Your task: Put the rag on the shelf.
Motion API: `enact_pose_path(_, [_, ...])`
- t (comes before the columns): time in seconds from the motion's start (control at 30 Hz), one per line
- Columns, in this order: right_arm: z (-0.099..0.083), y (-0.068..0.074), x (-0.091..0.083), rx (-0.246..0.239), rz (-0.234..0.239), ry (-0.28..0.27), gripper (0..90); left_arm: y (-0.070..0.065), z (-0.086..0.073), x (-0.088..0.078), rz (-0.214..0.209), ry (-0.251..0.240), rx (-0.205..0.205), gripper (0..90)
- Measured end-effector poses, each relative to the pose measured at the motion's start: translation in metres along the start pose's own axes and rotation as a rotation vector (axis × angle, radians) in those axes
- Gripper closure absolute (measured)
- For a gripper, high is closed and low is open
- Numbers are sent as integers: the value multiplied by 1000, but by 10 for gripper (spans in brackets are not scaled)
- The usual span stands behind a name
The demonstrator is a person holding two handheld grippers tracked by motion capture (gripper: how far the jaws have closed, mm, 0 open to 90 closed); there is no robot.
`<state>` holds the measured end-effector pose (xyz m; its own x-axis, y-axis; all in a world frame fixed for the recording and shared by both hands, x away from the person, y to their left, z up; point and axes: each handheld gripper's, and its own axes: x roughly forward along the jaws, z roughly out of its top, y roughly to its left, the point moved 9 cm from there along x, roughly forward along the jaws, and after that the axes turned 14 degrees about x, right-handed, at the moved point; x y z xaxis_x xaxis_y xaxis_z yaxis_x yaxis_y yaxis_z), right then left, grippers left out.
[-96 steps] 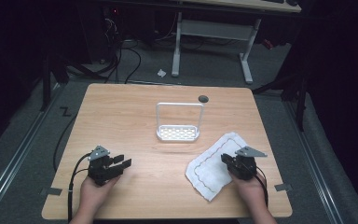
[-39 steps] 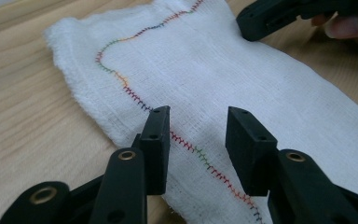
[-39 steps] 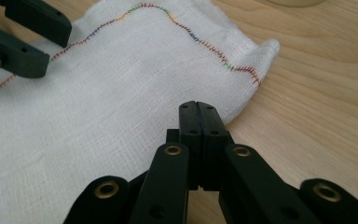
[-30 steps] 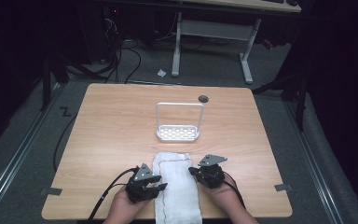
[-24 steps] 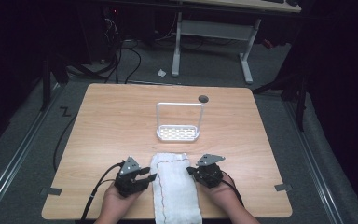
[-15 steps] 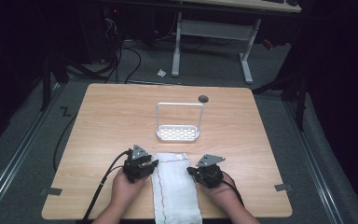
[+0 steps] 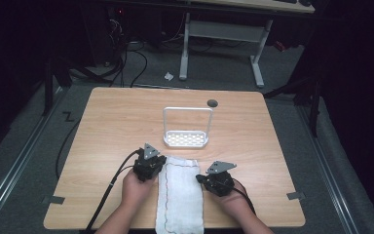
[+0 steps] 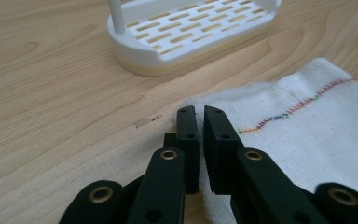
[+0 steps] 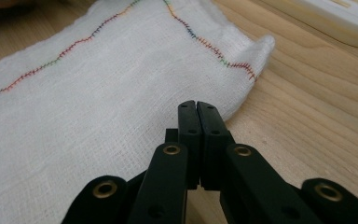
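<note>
Folding the cloth (image 7: 180, 195): it lies flat at the near edge of the table (image 7: 107, 122), between my two hands, long way toward me, just short of the white rack (image 7: 186, 139).

Left gripper (image 8: 198, 116) has just been closing; its jaws are now pinched on the cloth's far left corner, fabric caught between the pads. Right gripper (image 9: 198, 112) is clamped tight on the right edge of the cloth, jaws together with the weave bunched under the tips, as far as I can judge.

Step in hand: both sides gripped, ready for the next fold or lift.

Next move, my guess: raise both grippers together, keep the cloth taut between them, and carry the far edge toward me so it lands square on the near part. Risk: a thin corner slips out of the left pinch, so lift slowly and evenly.
</note>
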<state>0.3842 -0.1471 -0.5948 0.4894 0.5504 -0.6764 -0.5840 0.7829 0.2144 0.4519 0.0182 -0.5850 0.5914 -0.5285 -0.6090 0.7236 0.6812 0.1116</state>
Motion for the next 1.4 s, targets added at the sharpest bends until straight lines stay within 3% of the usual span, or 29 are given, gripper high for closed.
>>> enact_pose_path(0.13, [0,0,0,-1,-2,2,895,0,4,10,-19,-5,-15,785])
enact_pose_path(0.2, [0,0,0,-4,3,4,895,-1,5,17,-50,11,-39,639])
enact_pose_path(0.33, [0,0,0,-3,6,4,895,-3,5,21,-46,4,-11,642])
enact_pose_path(0.4, [0,0,0,-2,7,5,893,-5,5,21,-70,-1,-31,758])
enact_pose_path(0.53, [1,-1,-2,7,7,3,836,-7,4,20,-104,-6,-56,818])
enact_pose_path(0.6, [6,-3,-6,45,19,-31,799,-5,3,20,-127,-7,-82,828])
enact_pose_path(0.63, [17,-10,-8,113,12,-72,749,-5,3,19,-135,-9,-92,831])
enact_pose_path(0.73, [25,-15,-5,154,-8,-84,682,-5,3,19,-137,-9,-96,831])
enact_pose_path(0.8, [36,-22,9,205,-33,-80,577,-5,3,19,-145,-13,-106,829])
enact_pose_path(0.93, [39,-28,23,248,-55,-53,582,-4,2,18,-160,-25,-134,826])
enact_pose_path(0.97, [38,-30,29,247,-64,-41,671,-3,2,17,-159,-28,-134,825])
enact_pose_path(1.1, [38,-27,32,230,-51,-40,791,-4,3,16,-155,-42,-126,825])
enact_pose_path(1.17, [38,-24,32,200,-49,-39,844,-4,3,15,-150,-47,-121,826])
enact_pose_path(1.27, [40,-21,30,167,-49,-53,858,-6,5,13,-136,-65,-104,828])
enact_pose_path(1.4, [42,-20,25,166,-34,-81,859,-7,7,8,-113,-102,-67,828])
